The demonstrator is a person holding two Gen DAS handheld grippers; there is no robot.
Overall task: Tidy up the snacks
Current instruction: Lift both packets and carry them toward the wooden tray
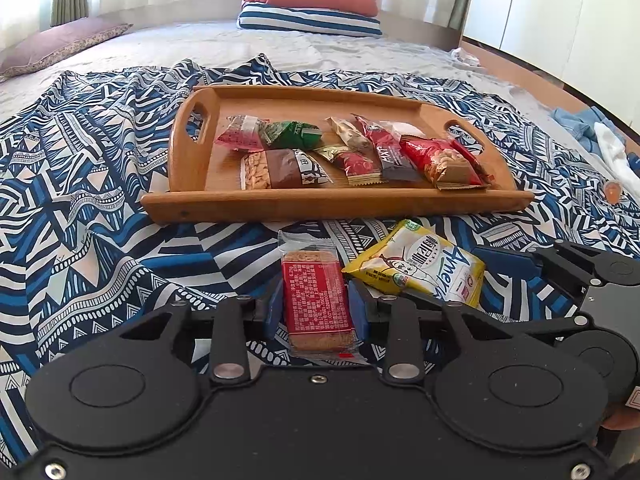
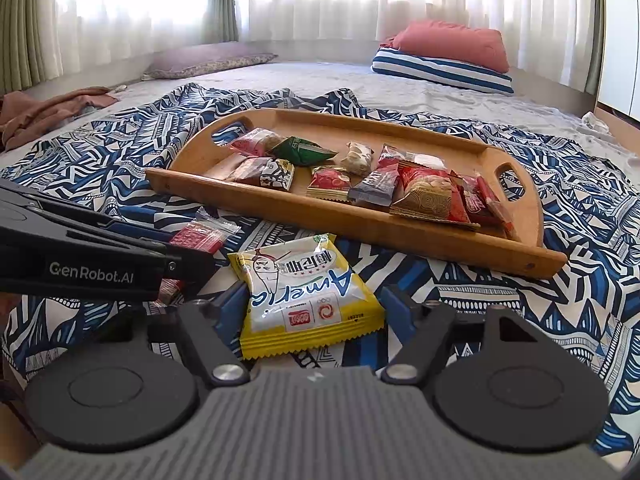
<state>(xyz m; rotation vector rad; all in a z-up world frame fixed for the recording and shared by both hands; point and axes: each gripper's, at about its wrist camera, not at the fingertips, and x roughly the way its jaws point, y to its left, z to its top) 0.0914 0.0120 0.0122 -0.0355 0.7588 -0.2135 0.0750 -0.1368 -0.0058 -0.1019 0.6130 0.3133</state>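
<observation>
A bamboo tray (image 1: 336,204) sits on a blue-and-white patterned cloth (image 1: 100,208) spread over a bed, ahead of both claws, already carrying a row of wrapped snacks.

The left claw (image 1: 318,312) is clenched on a red-labelled cracker pack (image 1: 316,300): its blue pads (image 1: 358,312) press both long sides of the clear wrapper, which lies lengthwise between them and pokes out in front and behind.

Just to that claw's right lies a yellow snack bag (image 2: 308,296), flat on the cloth and short of the tray's near rim. The right claw (image 2: 310,304) straddles this bag with its jaws standing apart. The left blue pad (image 2: 236,300) is at the bag's edge; the right pad shows a sliver of cloth between itself and the wrapper, so the bag is between the jaws but not gripped.

In the tray beyond, from the left claw's view, sit a pink-red packet (image 1: 240,134), a green packet (image 1: 294,134), a brown peanut bar (image 1: 284,170), a small red sachet (image 1: 356,164), a beige sweet (image 1: 348,132), a dark stick pack (image 1: 390,152) and a red-and-gold nut bag (image 1: 444,164).

Behind the tray, a pink pillow (image 2: 452,44) lies on a striped cushion (image 2: 440,70) near sheer curtains (image 2: 320,0).
</observation>
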